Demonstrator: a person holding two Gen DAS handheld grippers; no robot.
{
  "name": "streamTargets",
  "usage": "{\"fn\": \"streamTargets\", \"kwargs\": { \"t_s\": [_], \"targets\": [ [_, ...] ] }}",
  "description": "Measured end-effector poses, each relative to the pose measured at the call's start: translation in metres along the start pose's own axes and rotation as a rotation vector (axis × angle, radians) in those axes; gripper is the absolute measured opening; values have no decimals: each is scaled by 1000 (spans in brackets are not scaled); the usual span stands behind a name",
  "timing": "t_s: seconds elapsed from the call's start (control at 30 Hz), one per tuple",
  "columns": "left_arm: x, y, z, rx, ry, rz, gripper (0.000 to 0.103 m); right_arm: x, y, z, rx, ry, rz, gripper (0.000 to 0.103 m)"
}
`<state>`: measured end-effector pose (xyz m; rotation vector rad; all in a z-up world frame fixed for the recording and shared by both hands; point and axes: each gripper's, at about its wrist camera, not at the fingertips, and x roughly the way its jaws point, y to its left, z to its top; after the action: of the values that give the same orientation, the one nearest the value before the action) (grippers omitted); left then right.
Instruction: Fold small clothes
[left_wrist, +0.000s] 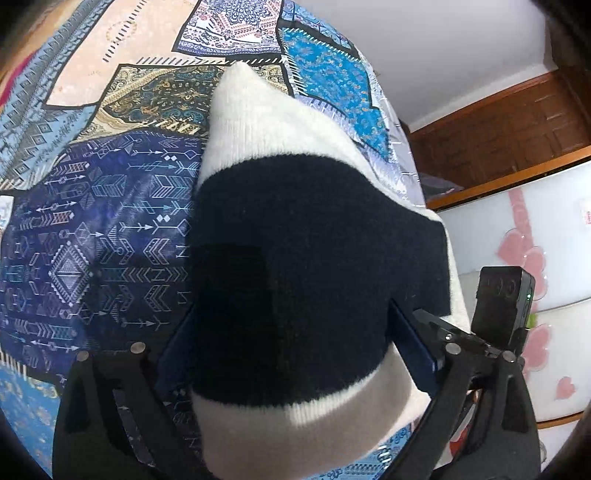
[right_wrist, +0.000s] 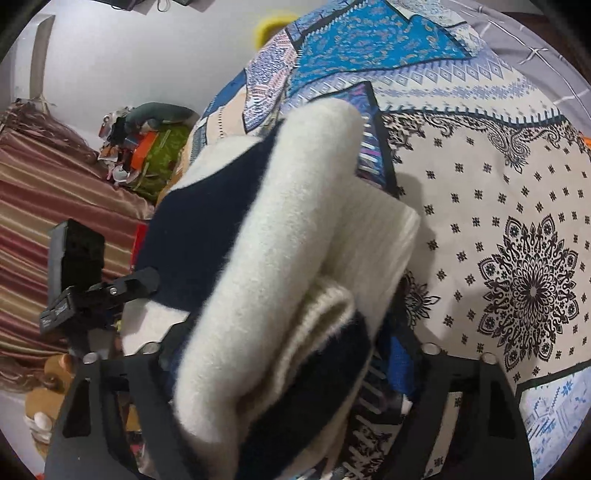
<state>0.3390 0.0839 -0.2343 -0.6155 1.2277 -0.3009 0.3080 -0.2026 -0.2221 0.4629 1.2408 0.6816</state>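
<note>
A small knitted garment in cream and navy blocks (left_wrist: 295, 266) fills the middle of the left wrist view, draped over my left gripper (left_wrist: 291, 332) and held above the patterned bedspread (left_wrist: 92, 229). The left jaws stand close around the cloth, their tips hidden under it. In the right wrist view the same garment (right_wrist: 280, 266) hangs in thick cream and navy folds over my right gripper (right_wrist: 291, 354), whose jaws close on the bunched fabric. The other gripper's body (right_wrist: 85, 280) shows at the left there, and at the right edge in the left wrist view (left_wrist: 506, 306).
The patchwork bedspread (right_wrist: 498, 184) covers the bed under both grippers. A white cabinet with pink flowers (left_wrist: 535, 258) and a brown wooden panel (left_wrist: 498, 125) stand at right. A striped curtain (right_wrist: 44, 206) and a clutter pile (right_wrist: 144, 147) lie beyond the bed's edge.
</note>
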Motion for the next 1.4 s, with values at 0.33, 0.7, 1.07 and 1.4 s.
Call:
{"fn": "streamTargets", "kwargs": {
  "t_s": [0.33,0.7,1.07,1.4],
  "targets": [
    [-56,-20,-11,57,-104,-65,68,-24,43,1,-100,-34,31,46],
    [-113,24,-42,21,-159,-36,68,-2,100,-3,-224,0,71,45],
    [-81,88,-69,-111,-96,-103,75,41,76,-13,-193,70,21,57],
    [-127,50,-77,47,-234,147,74,-28,98,-23,-292,-94,-129,64]
  ]
}}
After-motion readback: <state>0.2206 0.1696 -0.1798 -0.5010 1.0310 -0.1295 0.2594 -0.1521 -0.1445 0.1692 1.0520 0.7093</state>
